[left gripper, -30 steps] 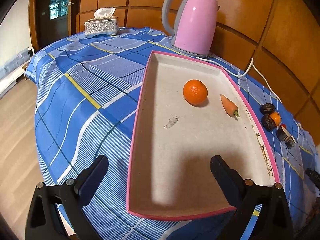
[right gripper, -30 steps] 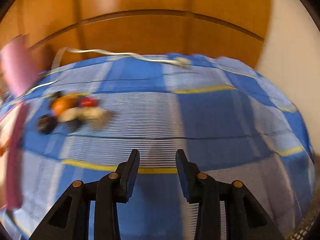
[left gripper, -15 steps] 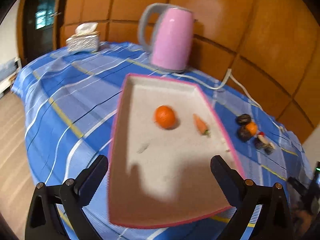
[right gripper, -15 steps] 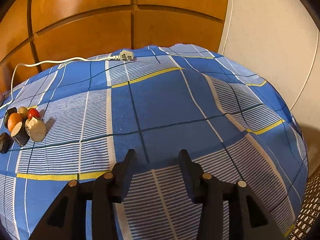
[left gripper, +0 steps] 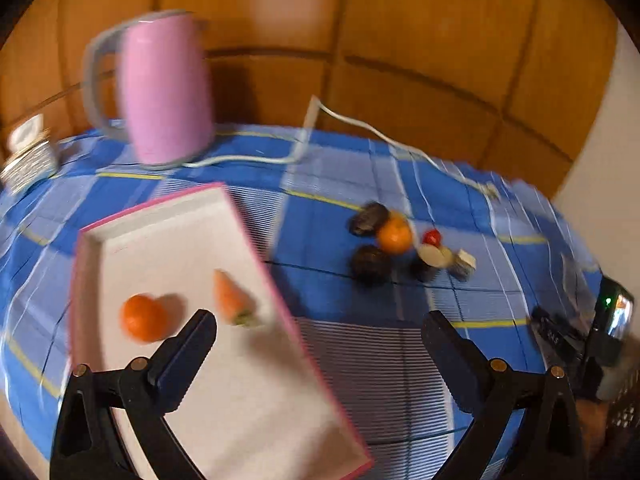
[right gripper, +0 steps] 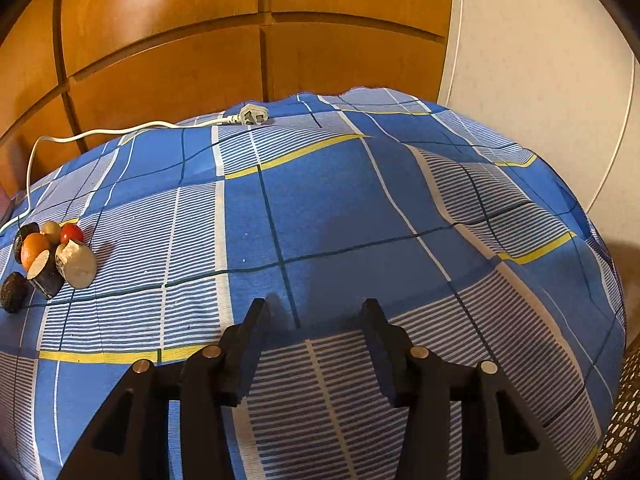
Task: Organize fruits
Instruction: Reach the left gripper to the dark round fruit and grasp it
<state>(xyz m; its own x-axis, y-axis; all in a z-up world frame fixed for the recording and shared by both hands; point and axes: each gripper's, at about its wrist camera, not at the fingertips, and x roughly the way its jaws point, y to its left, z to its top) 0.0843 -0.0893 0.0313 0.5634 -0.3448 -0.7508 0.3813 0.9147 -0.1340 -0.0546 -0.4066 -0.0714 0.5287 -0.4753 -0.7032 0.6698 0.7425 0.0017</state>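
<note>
Left wrist view, blurred, left to right. Tissue box (left gripper: 28,156) at the far left edge of the blue plaid cloth (left gripper: 320,216). Pink kettle (left gripper: 160,92) stands behind the tray, white cord (left gripper: 360,132) trailing right along the wall side. Pink-rimmed tray (left gripper: 280,300) lies at an angle; inside it an orange (left gripper: 142,318) and just right of it a carrot (left gripper: 234,300), apart from each other. Left gripper (left gripper: 320,348) hangs over the tray's right rim, jaws wide apart, nothing between them.

Right of the tray, well clear of it, a loose cluster on the cloth: two dark round fruits (left gripper: 370,264), a second orange (left gripper: 394,236), a small red fruit (left gripper: 432,237), and cut pieces with pale faces (left gripper: 436,258). What those pieces are is hard to tell through the blur. Far right edge: part of the other device, green light on.

Right wrist view, sharp. Same cluster (right gripper: 44,258) at the far left, items touching. White plug (right gripper: 252,115) lies at the cloth's back edge. Right gripper (right gripper: 316,320) sits low over bare cloth, well apart from the fruit; jaws have just been opening, now partly apart, nothing between them.
</note>
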